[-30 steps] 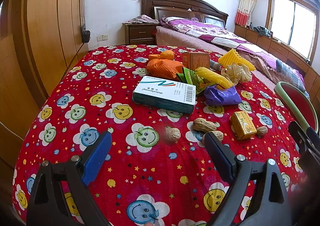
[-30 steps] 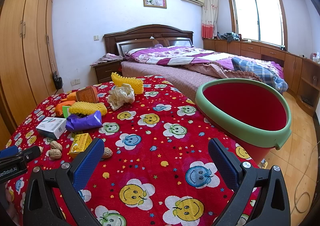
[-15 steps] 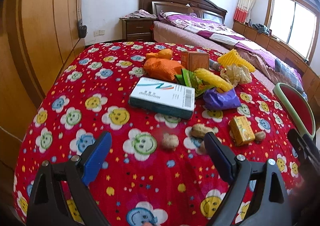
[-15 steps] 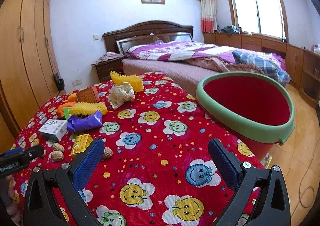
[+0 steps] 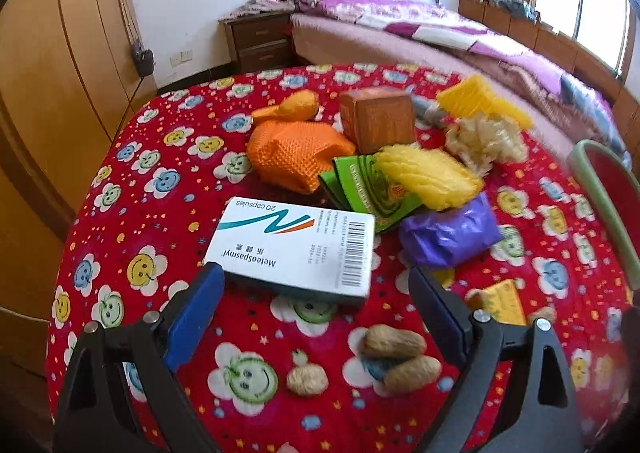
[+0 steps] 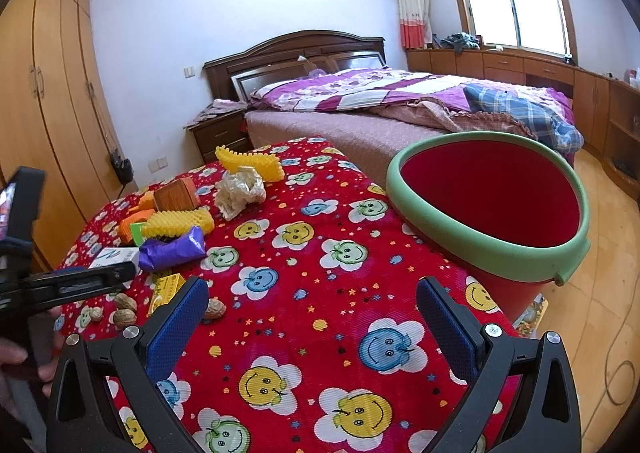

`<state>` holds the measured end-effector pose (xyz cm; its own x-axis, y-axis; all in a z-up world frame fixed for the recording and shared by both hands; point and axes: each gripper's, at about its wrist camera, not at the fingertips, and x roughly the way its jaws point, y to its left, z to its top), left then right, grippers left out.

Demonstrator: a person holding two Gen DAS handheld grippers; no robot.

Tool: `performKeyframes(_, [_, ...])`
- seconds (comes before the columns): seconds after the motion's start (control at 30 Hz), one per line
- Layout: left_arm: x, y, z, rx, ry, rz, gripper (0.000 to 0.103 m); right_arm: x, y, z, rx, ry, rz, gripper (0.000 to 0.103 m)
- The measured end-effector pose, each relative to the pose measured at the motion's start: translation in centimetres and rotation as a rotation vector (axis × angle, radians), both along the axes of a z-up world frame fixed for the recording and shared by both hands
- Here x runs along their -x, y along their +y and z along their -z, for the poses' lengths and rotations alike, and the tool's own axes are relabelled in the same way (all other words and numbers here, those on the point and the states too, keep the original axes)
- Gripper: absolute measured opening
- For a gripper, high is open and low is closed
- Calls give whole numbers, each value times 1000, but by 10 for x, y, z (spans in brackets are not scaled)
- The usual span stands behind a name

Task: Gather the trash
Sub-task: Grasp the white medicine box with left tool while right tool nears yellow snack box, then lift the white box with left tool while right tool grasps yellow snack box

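Trash lies on a red smiley-print tablecloth [image 5: 132, 213]. My left gripper [image 5: 316, 285] is open and empty, its fingertips on either side of the near end of a white medicine box [image 5: 296, 249]. Peanut shells [image 5: 394, 341] lie between its fingers, closer to me. Beyond are a purple wrapper [image 5: 448, 233], yellow foam net [image 5: 428, 177], orange foam net [image 5: 296, 153], green packet [image 5: 364, 189], brown box [image 5: 378, 119], crumpled paper [image 5: 484, 141] and a small yellow box [image 5: 502, 301]. My right gripper [image 6: 312, 301] is open and empty over the cloth, left of the red bin [image 6: 488, 205] with a green rim.
A bed [image 6: 400, 101] stands behind the table, a nightstand [image 5: 260, 37] beside it. Wooden wardrobes [image 6: 52, 101] line the left wall. The left gripper's body [image 6: 68, 285] shows at the left of the right wrist view. A cable [image 6: 616, 373] lies on the wooden floor.
My left gripper has moved forward and down, so the medicine box now lies just between its fingertips and the peanuts lie nearer me. My right gripper has barely shifted.
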<state>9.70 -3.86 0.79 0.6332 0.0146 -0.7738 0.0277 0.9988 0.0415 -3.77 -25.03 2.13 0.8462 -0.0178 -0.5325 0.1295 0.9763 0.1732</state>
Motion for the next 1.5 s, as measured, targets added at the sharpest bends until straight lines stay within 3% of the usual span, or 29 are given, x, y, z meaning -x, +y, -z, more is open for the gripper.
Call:
performKeyframes(0.47, [-1,77,13,-42,87,-177,94,0,-7,-2,-52,-16,-19,103])
performKeyframes(0.53, [0,91,11,-26,98,-197,94,0,-7,-2,-61,-11,-23,103])
performKeyframes(0.63, [7,108,3,59,97,-202,93,-1,-8,-2,-74,-7,-26,103])
performKeyframes(0.77, [4,108,-10,150,63,-196,93,-2,-11,-2,-107,-22,-27,103])
performKeyframes(0.87, [-10,99,-12,173,64,-194,93,-2,-14,-1,-123,-19,-9,103])
performKeyframes(1.13, [-66,95,15,117,160,-214,94,-6,-13,5,-106,41,-43,103])
performKeyframes(1.23, [-67,91,18,82,154,-221,98,-8,-12,6,-100,50,-59,103])
performKeyframes(1.5, [-64,96,19,82,188,-229,100,-13,-3,8,-101,92,-106,103])
